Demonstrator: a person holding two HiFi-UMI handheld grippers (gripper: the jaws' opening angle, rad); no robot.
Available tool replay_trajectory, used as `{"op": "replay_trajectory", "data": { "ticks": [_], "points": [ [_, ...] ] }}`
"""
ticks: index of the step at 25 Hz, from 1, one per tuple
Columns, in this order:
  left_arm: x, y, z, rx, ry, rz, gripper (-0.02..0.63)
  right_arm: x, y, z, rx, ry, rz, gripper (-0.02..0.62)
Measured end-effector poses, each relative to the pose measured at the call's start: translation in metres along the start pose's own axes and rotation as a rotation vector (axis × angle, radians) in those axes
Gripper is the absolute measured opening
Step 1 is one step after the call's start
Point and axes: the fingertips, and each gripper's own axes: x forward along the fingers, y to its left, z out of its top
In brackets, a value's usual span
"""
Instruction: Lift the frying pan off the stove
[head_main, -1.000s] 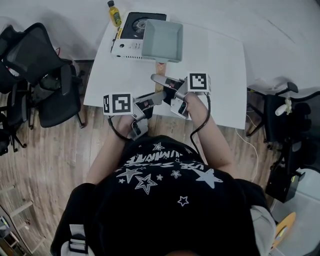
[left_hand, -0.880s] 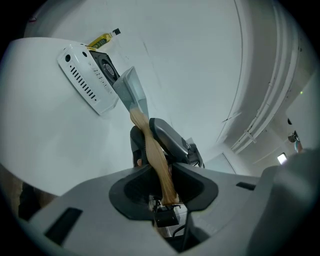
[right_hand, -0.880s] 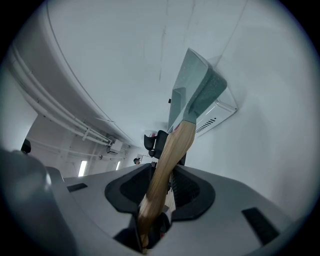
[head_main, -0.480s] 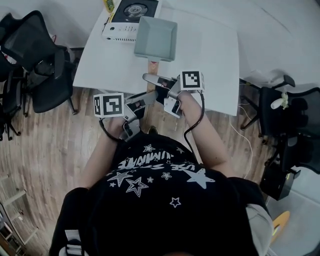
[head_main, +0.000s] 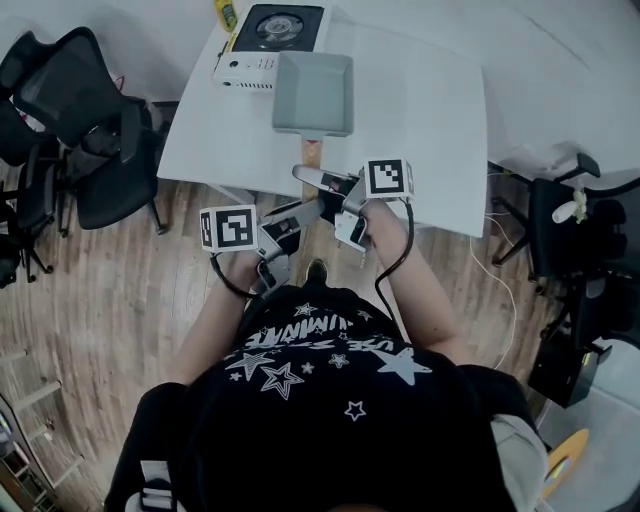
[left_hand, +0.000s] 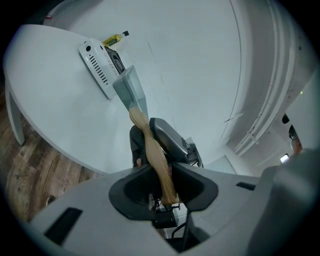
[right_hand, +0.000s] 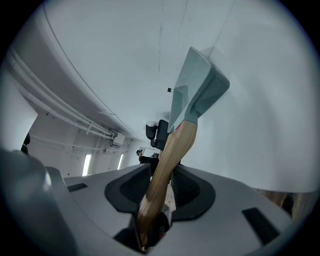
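Note:
The grey square frying pan (head_main: 313, 92) hangs over the white table (head_main: 420, 130), in front and to the right of the portable stove (head_main: 268, 40). Its wooden handle (head_main: 313, 153) points toward me. My left gripper (head_main: 305, 207) is shut on the handle's end, and my right gripper (head_main: 322, 181) is shut on it a little further up. In the left gripper view (left_hand: 162, 172) the handle (left_hand: 155, 155) runs up between the jaws to the pan (left_hand: 131, 91), with the stove (left_hand: 102, 67) behind. The right gripper view (right_hand: 160, 185) shows the handle (right_hand: 167, 160) and the pan's underside (right_hand: 197, 92).
A yellow oil bottle (head_main: 226, 13) stands left of the stove. Black office chairs (head_main: 75, 120) sit left of the table, and another chair (head_main: 580, 230) stands at the right. A white cable (head_main: 500, 290) lies on the wooden floor near the table's front edge.
The pan has come away from the stove's right side toward me and now sits apart from it. Both grippers kept their hold on the handle.

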Motion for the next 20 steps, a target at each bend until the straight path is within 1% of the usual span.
{"op": "replay_trajectory", "data": {
  "ticks": [5,7,10,13,17,20],
  "points": [
    [-0.0004,-0.0002,-0.0014,-0.016,0.014,-0.014,0.127,-0.0016,-0.0012,-0.0008,-0.025,0.007,-0.011,0.132],
    [-0.0007,-0.0024,-0.0004,-0.023,0.02,-0.015,0.126,-0.0019,0.0011,0.0004,-0.019,-0.004,-0.003,0.132],
    [-0.0006,-0.006,0.0003,-0.033,0.033,-0.019,0.126,-0.0033,0.0032,0.0036,-0.049,-0.009,0.004,0.132],
    [-0.0012,-0.006,-0.001,-0.038,0.042,-0.02,0.126,-0.0043,0.003,-0.0001,0.012,-0.027,-0.015,0.132],
    [-0.0049,-0.0048,-0.0055,-0.033,0.06,-0.031,0.126,-0.0037,0.0024,-0.0032,-0.021,-0.046,-0.003,0.132],
    [-0.0022,-0.0025,-0.0073,-0.025,0.075,-0.046,0.126,-0.0086,-0.0038,-0.0023,-0.03,-0.063,-0.025,0.132]
  ]
}}
